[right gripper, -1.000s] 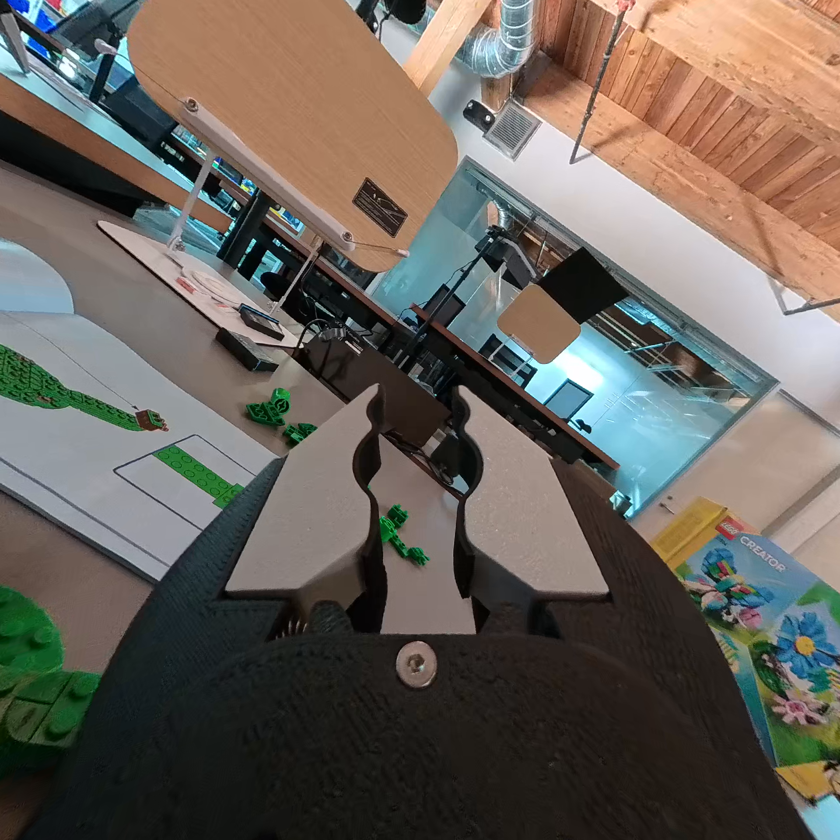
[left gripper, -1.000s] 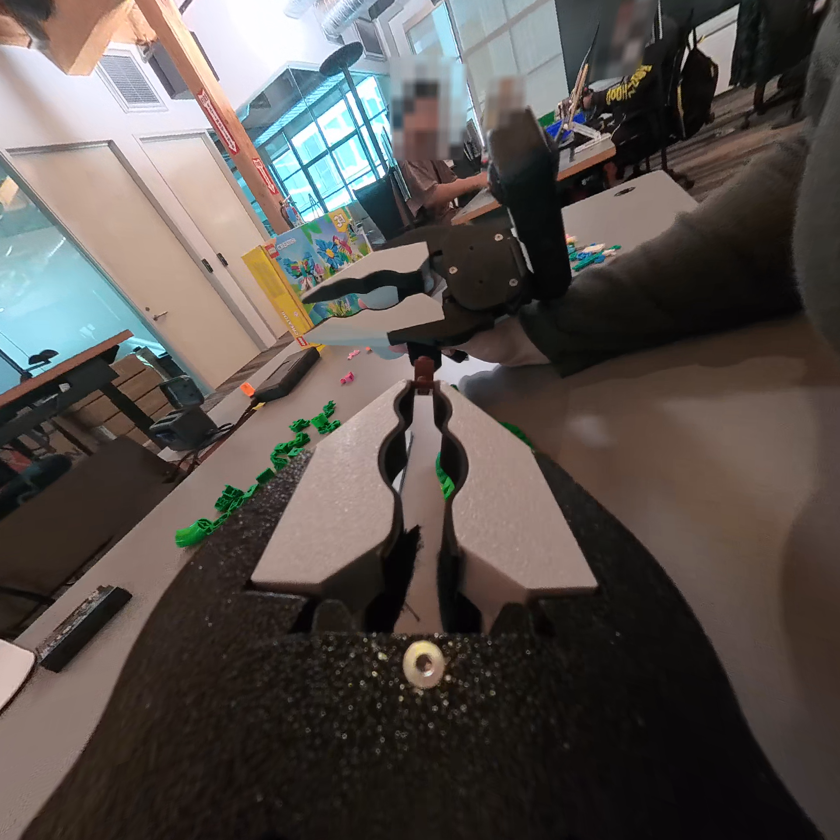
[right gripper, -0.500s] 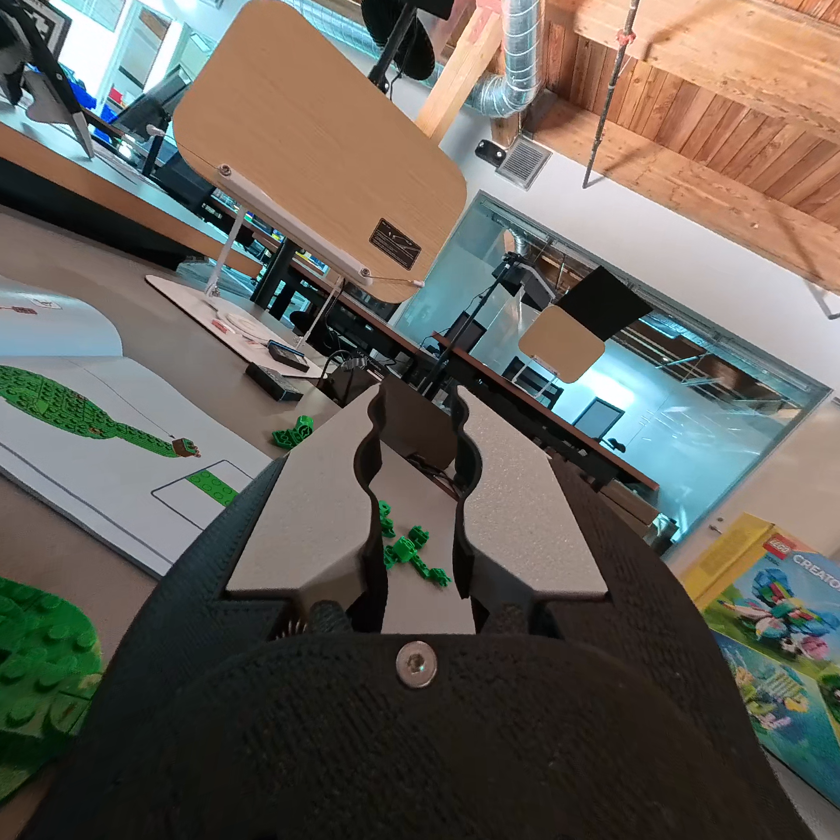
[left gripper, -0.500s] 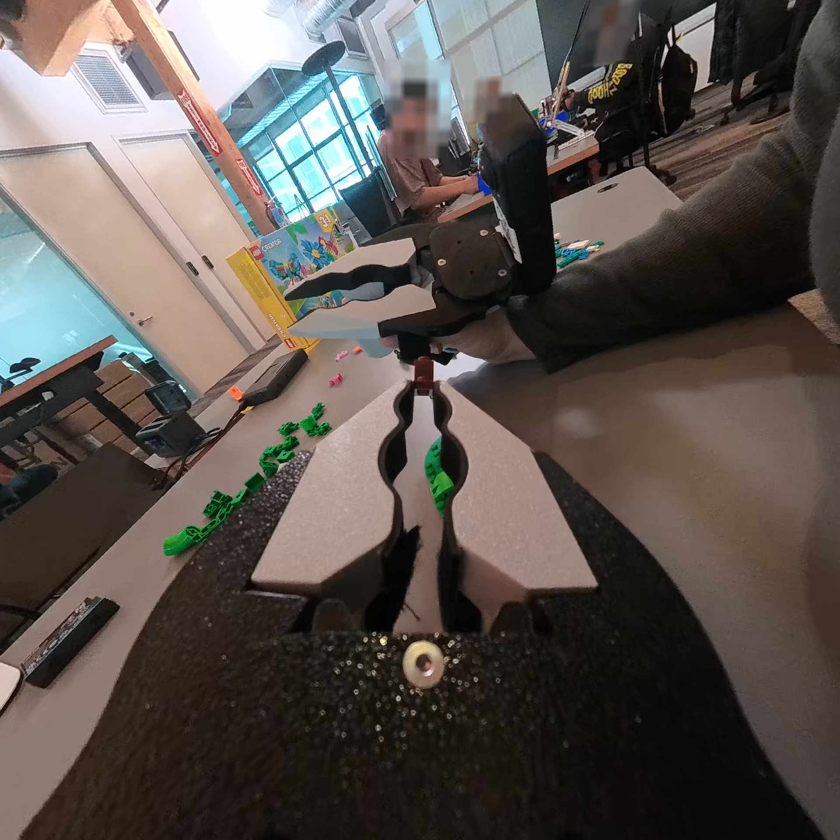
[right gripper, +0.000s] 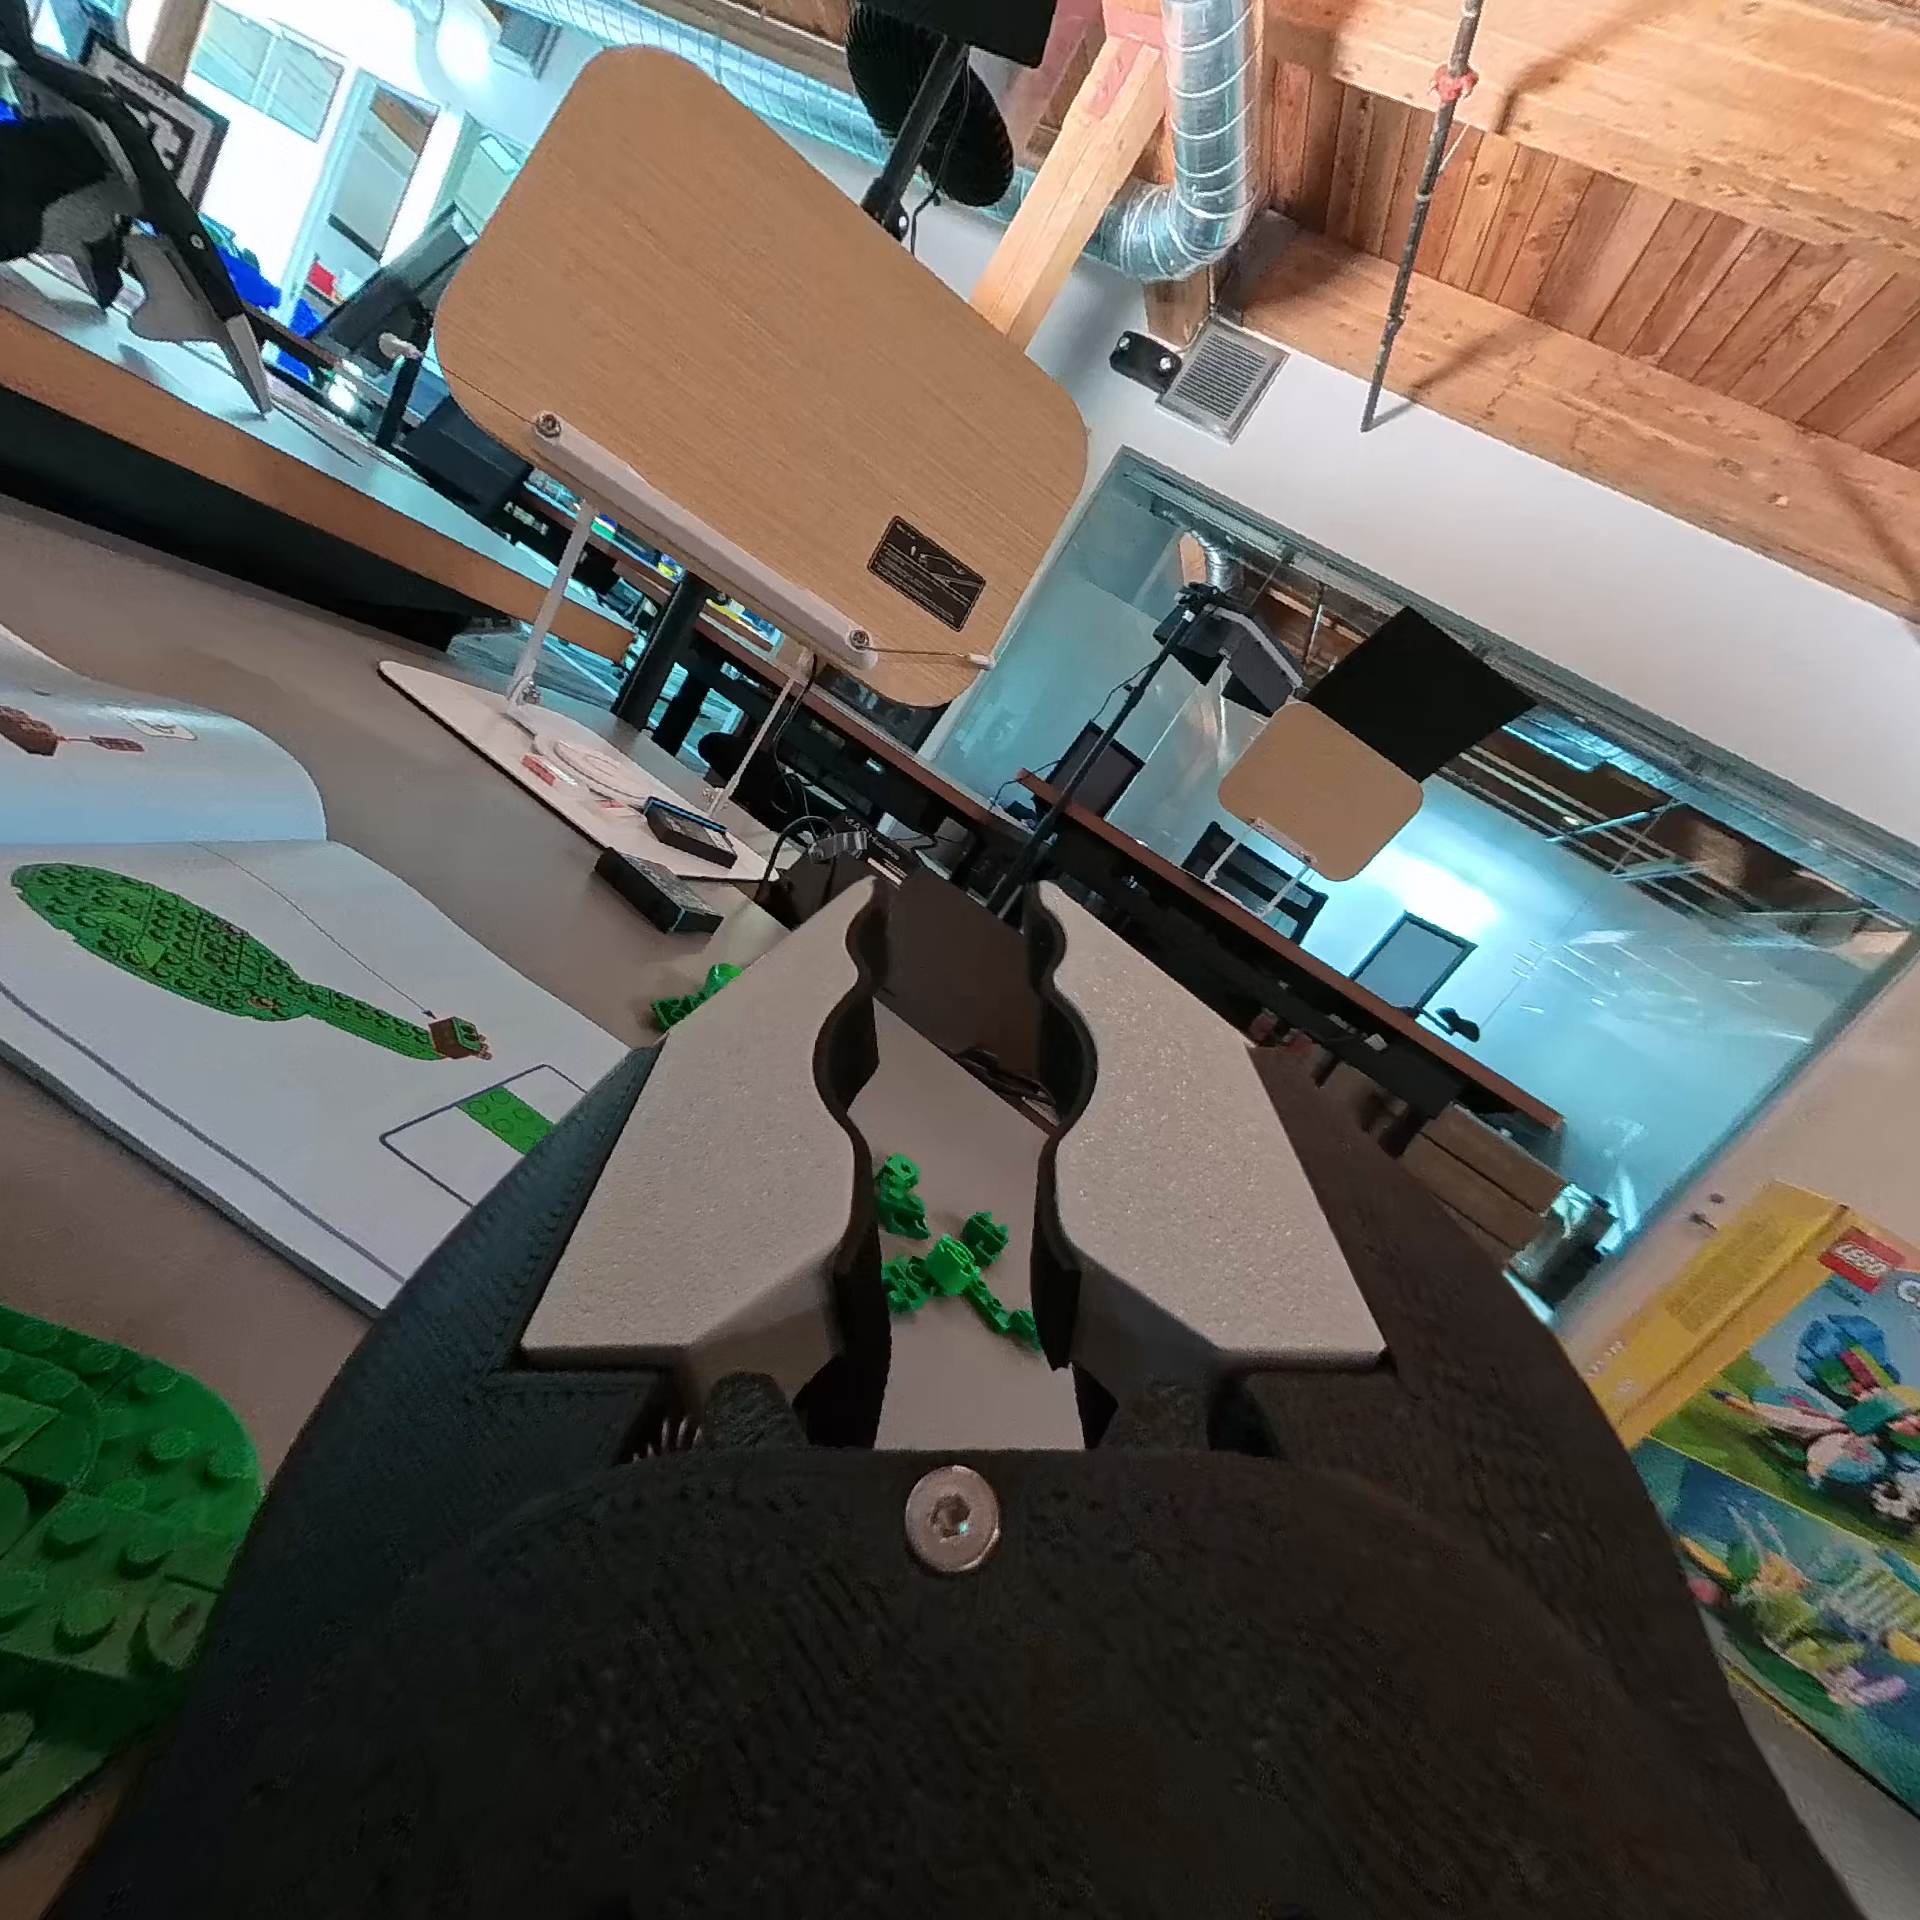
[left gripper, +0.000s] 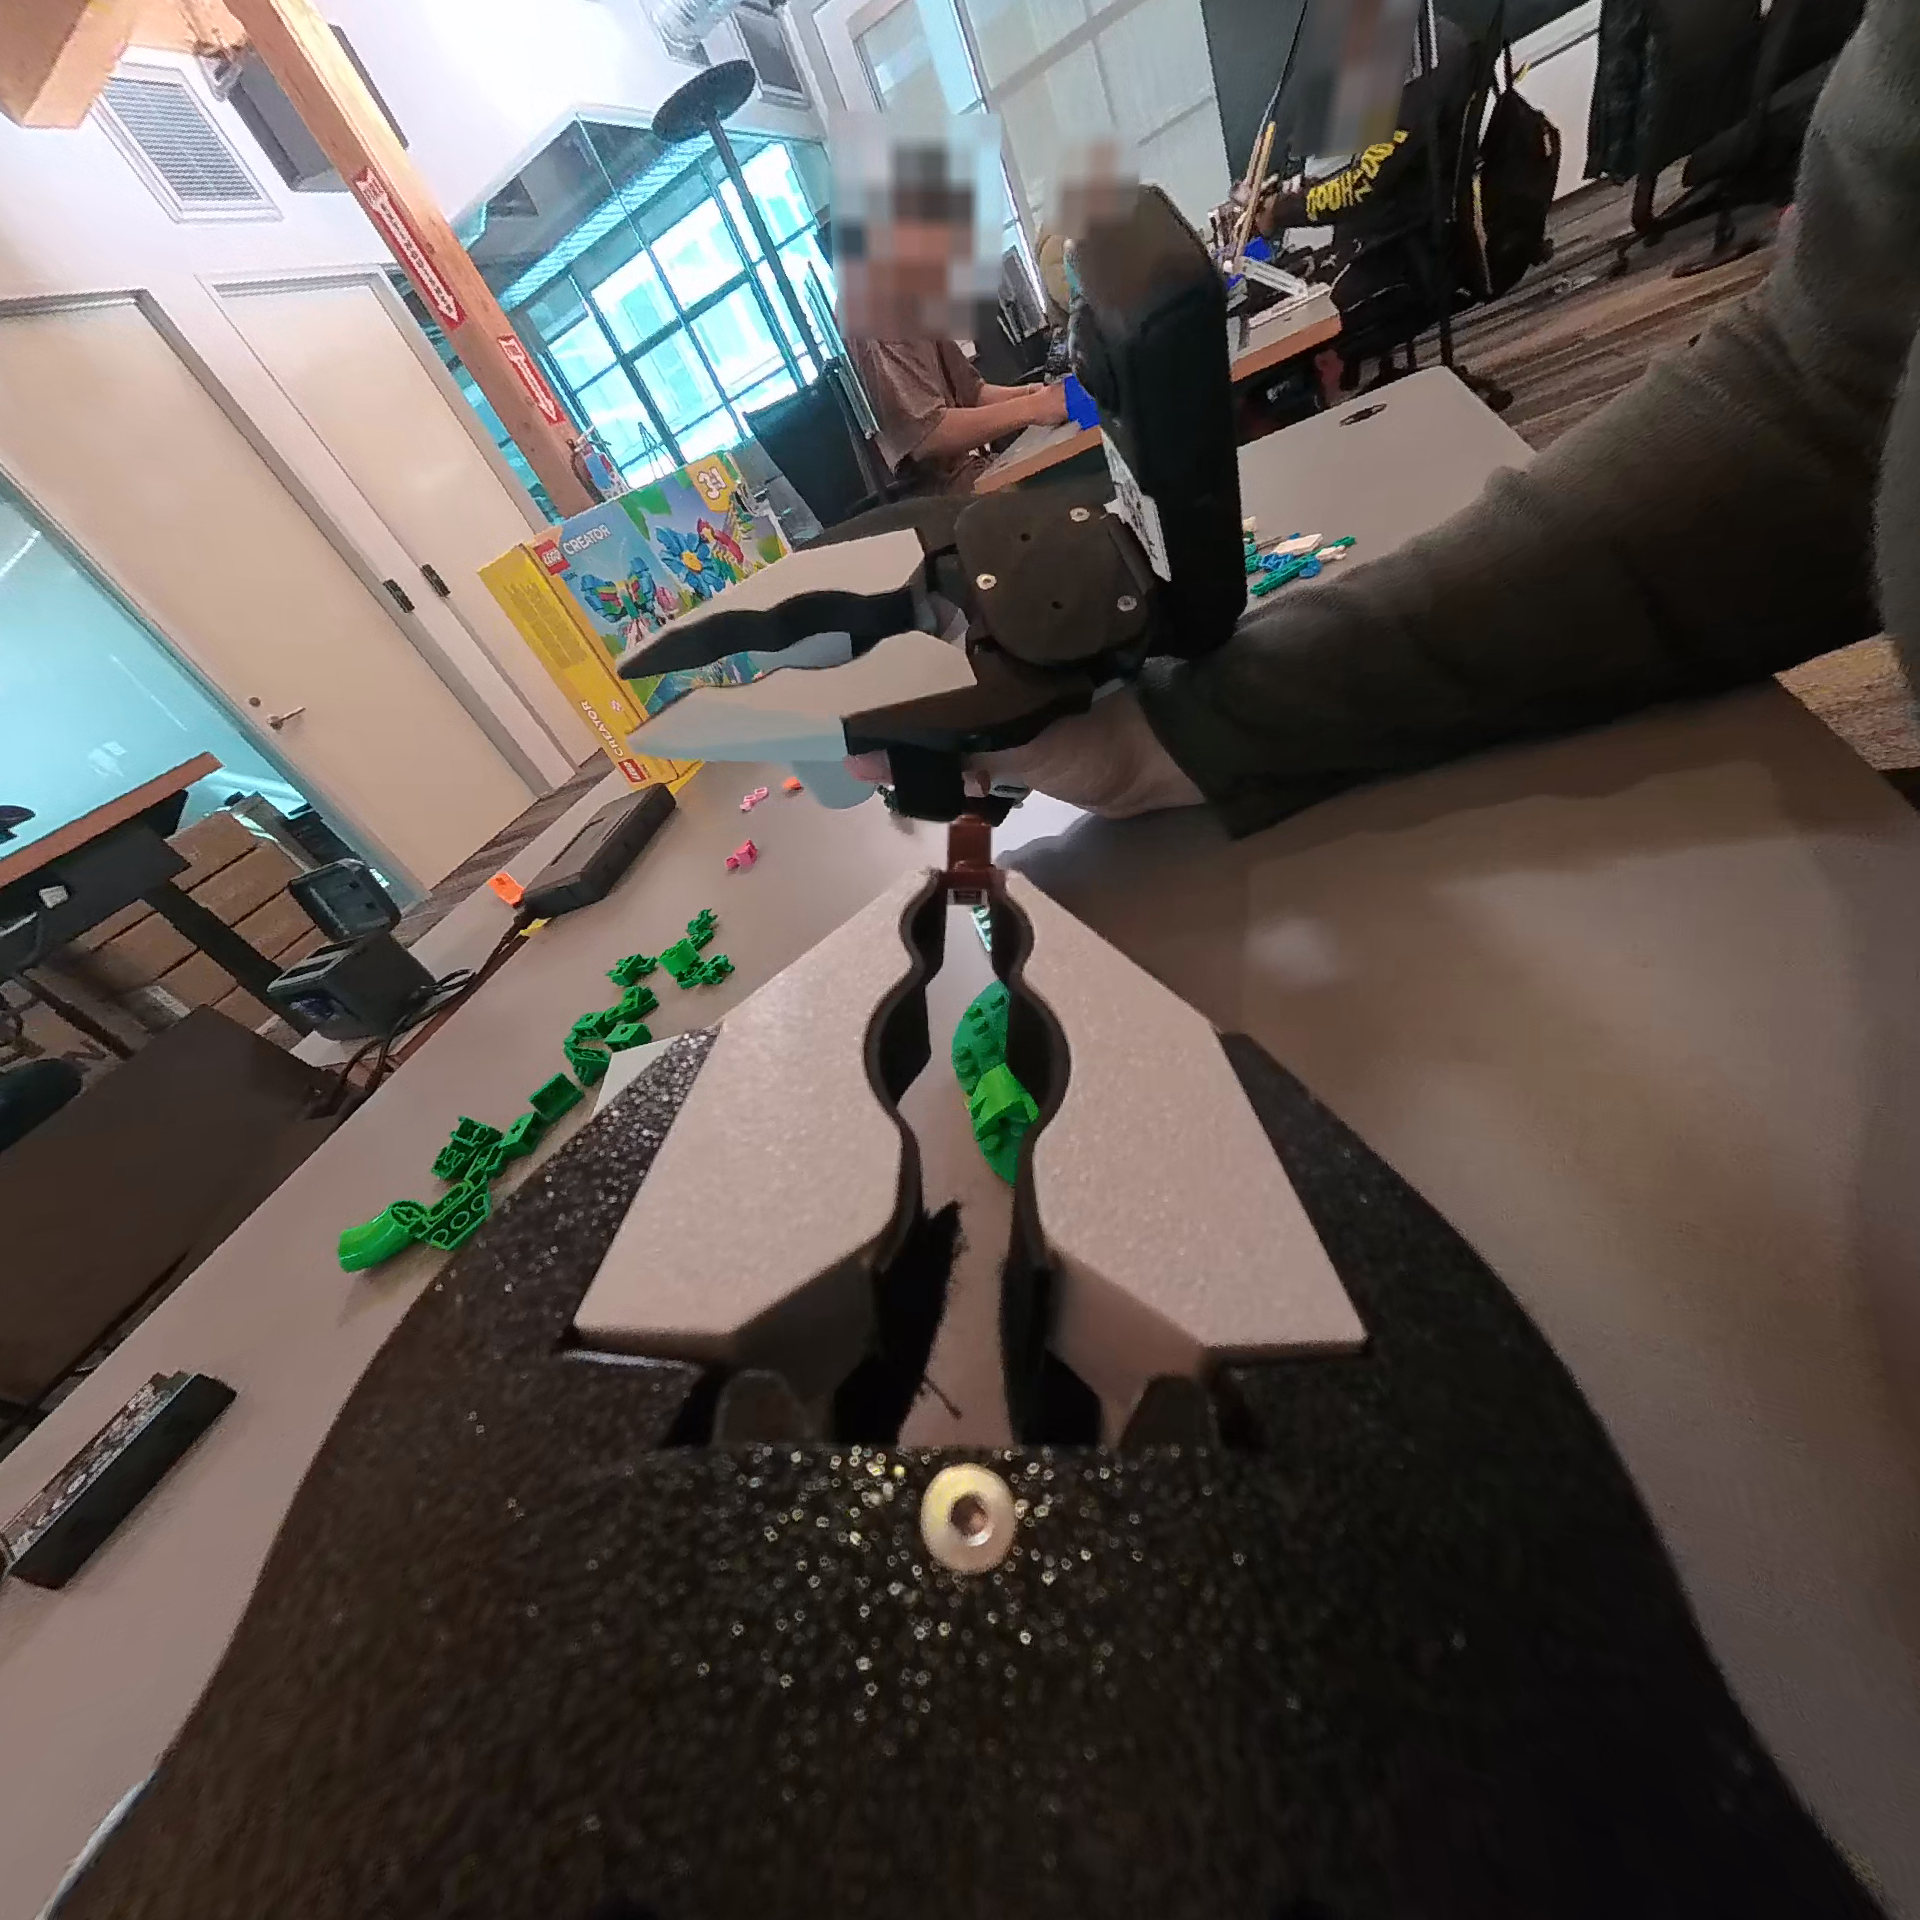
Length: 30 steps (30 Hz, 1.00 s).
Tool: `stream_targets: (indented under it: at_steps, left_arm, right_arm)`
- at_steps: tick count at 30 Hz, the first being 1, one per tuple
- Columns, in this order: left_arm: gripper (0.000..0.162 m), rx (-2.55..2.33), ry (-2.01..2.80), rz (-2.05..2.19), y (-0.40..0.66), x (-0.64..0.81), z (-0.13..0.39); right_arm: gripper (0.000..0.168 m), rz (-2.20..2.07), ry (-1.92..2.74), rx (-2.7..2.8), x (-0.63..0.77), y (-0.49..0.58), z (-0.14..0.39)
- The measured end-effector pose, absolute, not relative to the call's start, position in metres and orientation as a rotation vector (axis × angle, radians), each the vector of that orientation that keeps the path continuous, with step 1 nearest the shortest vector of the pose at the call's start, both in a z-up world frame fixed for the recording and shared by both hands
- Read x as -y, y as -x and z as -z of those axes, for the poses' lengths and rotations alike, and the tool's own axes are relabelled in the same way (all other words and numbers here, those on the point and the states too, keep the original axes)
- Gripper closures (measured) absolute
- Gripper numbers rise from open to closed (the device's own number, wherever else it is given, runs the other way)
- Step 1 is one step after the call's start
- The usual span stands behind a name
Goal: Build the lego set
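My left gripper (left gripper: 968, 883) is shut on a small brown Lego piece (left gripper: 971, 844) that sticks up from its fingertips. Below it, a green leaf-shaped build (left gripper: 987, 1070) lies on the table, seen through the gap between the fingers. My right gripper (left gripper: 634, 707) hovers above and beyond the left one, held by a hand in a grey sleeve (left gripper: 1558, 582). In its own view the right gripper (right gripper: 951, 899) is open and empty, above loose green pieces (right gripper: 935, 1257). The green build also shows at the lower left there (right gripper: 94, 1507).
An open instruction booklet (right gripper: 260, 1039) lies left of the right gripper. Loose green pieces (left gripper: 582, 1049) trail along the table's left edge. A black case (left gripper: 603, 852), pink bits (left gripper: 743, 854) and the yellow Lego box (left gripper: 644, 603) sit farther back. A wooden board on a stand (right gripper: 758, 364) rises behind. One gripper's finger ends stand about 15 cm off the other's.
My right gripper has shifted a little to the left, and its view has swung so that more of the booklet shows. The left gripper still holds the brown piece.
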<state>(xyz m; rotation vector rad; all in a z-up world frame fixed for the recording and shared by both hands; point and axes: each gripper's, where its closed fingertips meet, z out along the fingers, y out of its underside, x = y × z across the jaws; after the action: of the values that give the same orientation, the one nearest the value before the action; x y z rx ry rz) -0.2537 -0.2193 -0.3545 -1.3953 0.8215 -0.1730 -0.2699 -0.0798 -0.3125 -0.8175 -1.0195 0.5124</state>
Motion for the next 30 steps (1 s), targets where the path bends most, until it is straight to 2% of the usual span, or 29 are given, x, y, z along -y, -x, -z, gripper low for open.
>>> stream_targets:
  at_steps: [9, 15, 17, 21, 22, 23, 26, 30]
  left_arm:
    - [0.156, -0.875, 1.427, 0.108, 0.252, 0.217, 0.364]
    - [0.156, -0.844, 1.436, 0.132, 0.255, 0.215, 0.362]
    - [0.156, -0.844, 1.443, 0.135, 0.255, 0.214, 0.362]
    - [0.156, -0.819, 1.474, 0.163, 0.259, 0.212, 0.363]
    - [0.156, -0.809, 1.483, 0.174, 0.26, 0.211, 0.362]
    - [0.156, -0.803, 1.493, 0.183, 0.26, 0.21, 0.363]
    - [0.156, -0.816, 1.519, 0.157, 0.26, 0.207, 0.367]
    - [0.156, -0.816, 1.524, 0.092, 0.263, 0.203, 0.37]
  right_arm:
    - [0.143, -0.538, 0.838, 0.859, 0.054, 0.231, 0.282]
    - [0.143, 0.055, 0.786, 0.806, 0.001, 0.114, 0.228]
    - [0.145, 0.117, 0.878, 0.733, -0.024, 0.059, 0.222]
    - [0.142, 0.0, 1.271, 0.764, -0.069, -0.01, 0.256]
    - [0.131, 0.026, 1.359, 0.732, -0.08, -0.029, 0.264]
    - [0.127, 0.079, 1.413, 0.68, -0.091, -0.05, 0.267]
    - [0.128, 0.048, 1.527, 0.651, -0.104, -0.082, 0.283]
    - [0.143, -0.291, 1.71, 0.907, -0.082, -0.063, 0.33]
